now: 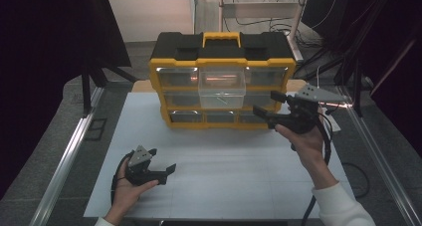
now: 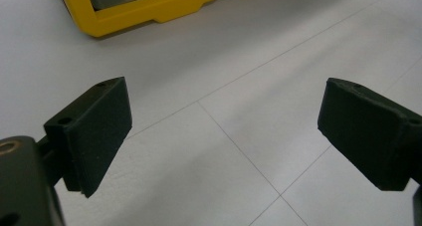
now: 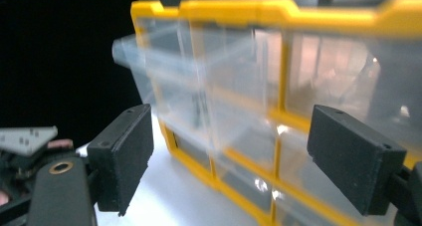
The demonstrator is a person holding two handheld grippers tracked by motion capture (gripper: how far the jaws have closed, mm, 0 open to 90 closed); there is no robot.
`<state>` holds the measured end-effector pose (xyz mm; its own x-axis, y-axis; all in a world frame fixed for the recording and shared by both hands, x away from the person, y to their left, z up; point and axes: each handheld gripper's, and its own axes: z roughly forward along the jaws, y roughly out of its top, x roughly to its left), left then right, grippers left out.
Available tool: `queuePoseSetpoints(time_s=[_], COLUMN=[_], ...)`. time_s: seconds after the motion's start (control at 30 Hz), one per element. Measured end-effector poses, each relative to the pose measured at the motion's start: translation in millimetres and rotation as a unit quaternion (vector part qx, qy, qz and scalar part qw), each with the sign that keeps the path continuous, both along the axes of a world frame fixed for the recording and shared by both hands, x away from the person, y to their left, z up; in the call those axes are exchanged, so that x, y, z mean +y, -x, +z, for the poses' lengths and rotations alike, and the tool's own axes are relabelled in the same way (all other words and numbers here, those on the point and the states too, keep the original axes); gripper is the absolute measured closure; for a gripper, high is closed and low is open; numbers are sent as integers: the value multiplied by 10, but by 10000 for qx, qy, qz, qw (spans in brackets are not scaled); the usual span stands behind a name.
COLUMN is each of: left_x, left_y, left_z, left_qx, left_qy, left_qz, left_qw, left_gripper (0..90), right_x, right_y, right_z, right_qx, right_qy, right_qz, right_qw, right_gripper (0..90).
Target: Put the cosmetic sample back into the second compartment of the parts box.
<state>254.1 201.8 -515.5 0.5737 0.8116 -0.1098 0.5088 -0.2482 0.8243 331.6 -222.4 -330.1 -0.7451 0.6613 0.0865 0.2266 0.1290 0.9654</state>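
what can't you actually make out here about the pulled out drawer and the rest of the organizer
- Clear drawer, high view: glare hides its contents.
- Bottom drawers, high view: too small and dark to read.
- Organizer, right gripper view: motion blur smears the drawer fronts; the right gripper stands open before it.
- Organizer, left gripper view: cut off by the top edge beyond the open left gripper.

Each hand-held gripper, the left gripper (image 1: pixel 161 172) and the right gripper (image 1: pixel 266 105), has a black body and two black, blocky rectangular jaws with small screw holes. A grey three-cornered plate tops each body. A black cable trails from each. A brass-coloured fastener sits beside the jaw mount. The right forearm wears a white sleeve (image 1: pixel 342 206).
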Motion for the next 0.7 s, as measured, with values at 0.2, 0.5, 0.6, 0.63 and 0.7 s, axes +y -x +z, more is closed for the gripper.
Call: queuePoseSetpoints(time_s=[0.2,0.5,0.6,0.63,0.7], left_x=[-2,-14,-18,-21,-26], left_y=[5,5,1,0,-3], left_z=[5,2,2,1,1], left_qx=[-13,-7,-6,1,-5], left_qy=[6,-27,-21,-20,-41], left_qz=[-7,-12,-8,-11,-27], left_qw=[10000,10000,10000,10000,10000], left_gripper=[74,74,74,74,74], right_x=[-215,-661,-750,-783,-824], right_y=[130,362,410,430,452], right_z=[-288,-942,-1090,-1154,-1265], right_qx=[112,530,633,691,791], right_qy=[89,230,349,386,445], right_qz=[-68,-384,-432,-466,-507], right_qw=[9999,9976,9965,9958,9946], right_gripper=[180,187,188,189,190])
